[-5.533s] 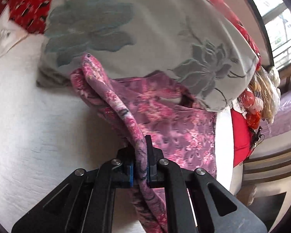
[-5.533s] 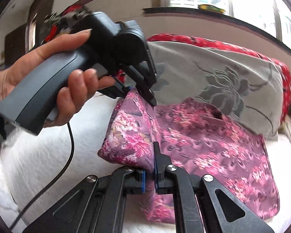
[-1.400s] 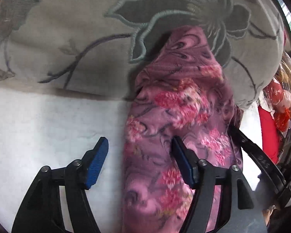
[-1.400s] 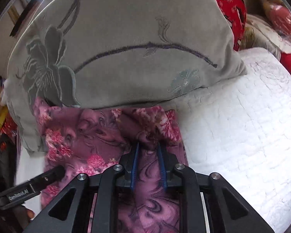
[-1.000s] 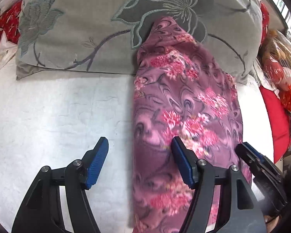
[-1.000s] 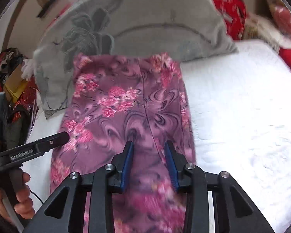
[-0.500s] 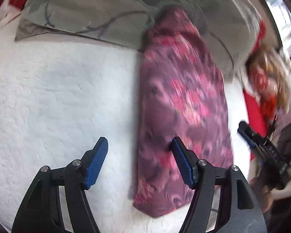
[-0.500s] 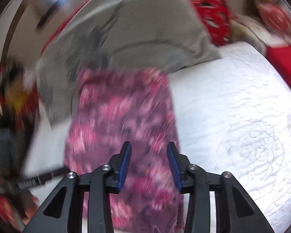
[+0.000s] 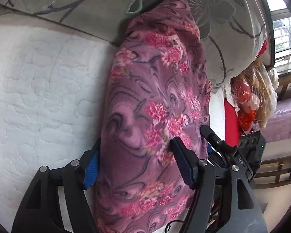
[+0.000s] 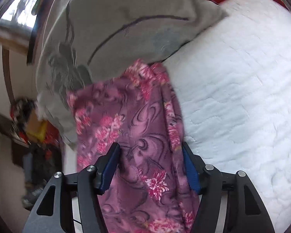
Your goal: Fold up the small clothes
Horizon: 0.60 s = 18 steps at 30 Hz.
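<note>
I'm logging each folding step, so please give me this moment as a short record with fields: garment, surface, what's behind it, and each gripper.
garment: purple floral cloth, folded into a long strip
surface: white quilted bedding
behind: grey flowered pillow; the cloth's far end lies against it
left gripper: open, fingers either side of the cloth's near end
right gripper: open, straddling the cloth
clutter: red and yellow items beyond the bed edge

You have a white quilted bed [image 9: 38, 89], a grey flowered pillow [image 9: 77, 5] and a bright window [image 9: 285, 33] at right.
</note>
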Motion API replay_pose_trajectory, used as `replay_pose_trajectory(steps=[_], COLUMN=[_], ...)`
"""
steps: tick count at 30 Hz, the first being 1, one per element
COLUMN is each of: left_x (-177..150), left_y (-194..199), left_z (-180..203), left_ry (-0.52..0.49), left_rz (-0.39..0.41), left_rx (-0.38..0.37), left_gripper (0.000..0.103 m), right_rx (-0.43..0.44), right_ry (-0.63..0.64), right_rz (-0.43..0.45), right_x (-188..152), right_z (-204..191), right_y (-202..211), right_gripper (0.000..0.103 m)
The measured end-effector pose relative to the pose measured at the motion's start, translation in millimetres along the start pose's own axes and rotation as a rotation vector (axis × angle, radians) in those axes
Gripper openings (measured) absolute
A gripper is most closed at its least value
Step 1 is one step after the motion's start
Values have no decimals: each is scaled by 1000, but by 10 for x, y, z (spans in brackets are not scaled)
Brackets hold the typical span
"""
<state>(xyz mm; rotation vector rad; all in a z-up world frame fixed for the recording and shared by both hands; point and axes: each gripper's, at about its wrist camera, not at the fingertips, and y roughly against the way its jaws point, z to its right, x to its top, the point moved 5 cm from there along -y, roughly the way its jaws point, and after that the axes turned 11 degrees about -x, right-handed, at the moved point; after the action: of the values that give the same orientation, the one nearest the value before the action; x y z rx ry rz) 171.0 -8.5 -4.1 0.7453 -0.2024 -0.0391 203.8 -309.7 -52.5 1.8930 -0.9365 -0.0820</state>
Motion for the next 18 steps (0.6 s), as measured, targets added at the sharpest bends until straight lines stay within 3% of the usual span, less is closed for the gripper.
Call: replay_pose_trajectory(steps=[4,8,9,13,18], left_x=[105,114,131,80,-61], left_y=[-144,-183,-226,-139,123], left_z=[78,174,228,354,473], left_ry=[-1,-54,-67,-105,-193], left_rz=[0,13,16,44,100], left_rx=[20,69,76,92,162], left_gripper=[67,32,29,26,25], right_rx=[-68,-124,-145,-224,-249], right_ry=[63,147,168,220,256], right_rz=[18,75,92,153,186], right_x=[-9,-82,-93,-139,-275], right_z=[-107,-281,-323,-485,-655], right_y=[-6,42,64,211,432], right_gripper=[59,35,30,24,22])
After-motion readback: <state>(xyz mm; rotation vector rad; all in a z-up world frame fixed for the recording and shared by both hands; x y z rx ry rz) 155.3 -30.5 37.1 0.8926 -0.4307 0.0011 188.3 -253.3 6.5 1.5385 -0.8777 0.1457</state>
